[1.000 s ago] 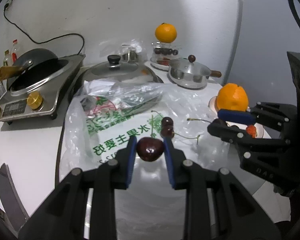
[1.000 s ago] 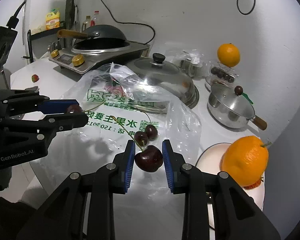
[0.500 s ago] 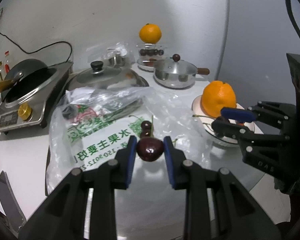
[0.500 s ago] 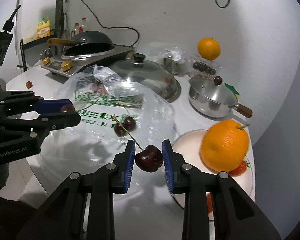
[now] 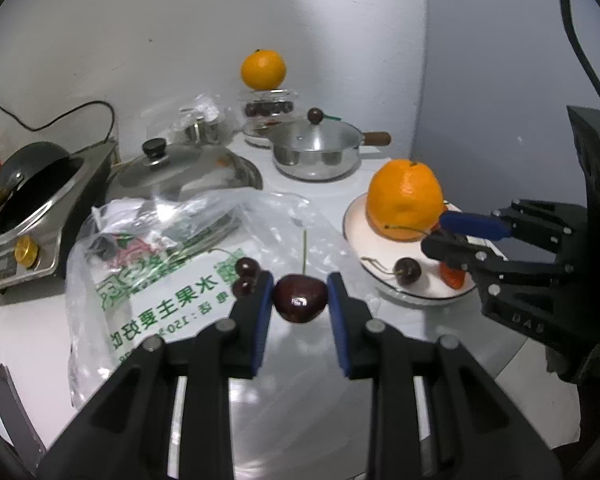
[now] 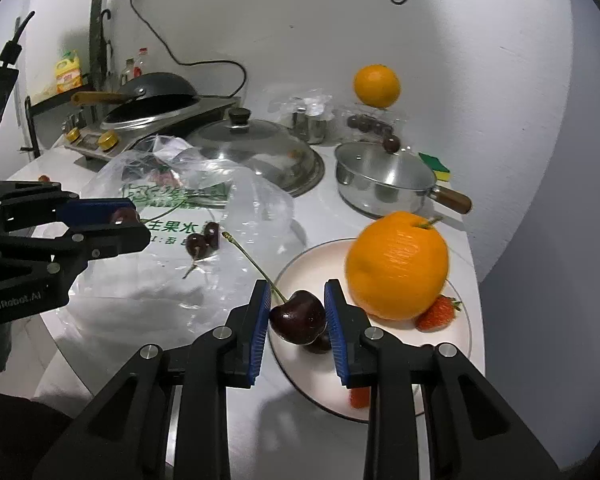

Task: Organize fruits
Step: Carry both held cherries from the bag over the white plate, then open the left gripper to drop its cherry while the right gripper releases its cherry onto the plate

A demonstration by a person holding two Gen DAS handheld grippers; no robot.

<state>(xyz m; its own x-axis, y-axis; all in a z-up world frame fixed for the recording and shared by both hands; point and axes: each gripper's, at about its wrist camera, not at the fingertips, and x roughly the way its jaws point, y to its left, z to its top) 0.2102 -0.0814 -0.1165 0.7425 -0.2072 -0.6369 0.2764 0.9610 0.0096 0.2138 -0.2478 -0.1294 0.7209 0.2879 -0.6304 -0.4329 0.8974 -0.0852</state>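
Carried right-hand cherry (image 6: 299,317) from above bag (image 6: 204,224) to above plate (image 6: 312,256); right gripper (image 6: 296,316) pinching it. Left gripper (image 5: 300,299) pinching second cherry (image 5: 300,298) over bag. Advised: lower before release, clear of orange (image 6: 396,266).

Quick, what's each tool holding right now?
Left tool: closed on a dark cherry.
Right tool: closed on another cherry, over the plate.

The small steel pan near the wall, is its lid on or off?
On. The small steel pan carries a flat lid closing its rim, with a dark knob on top.
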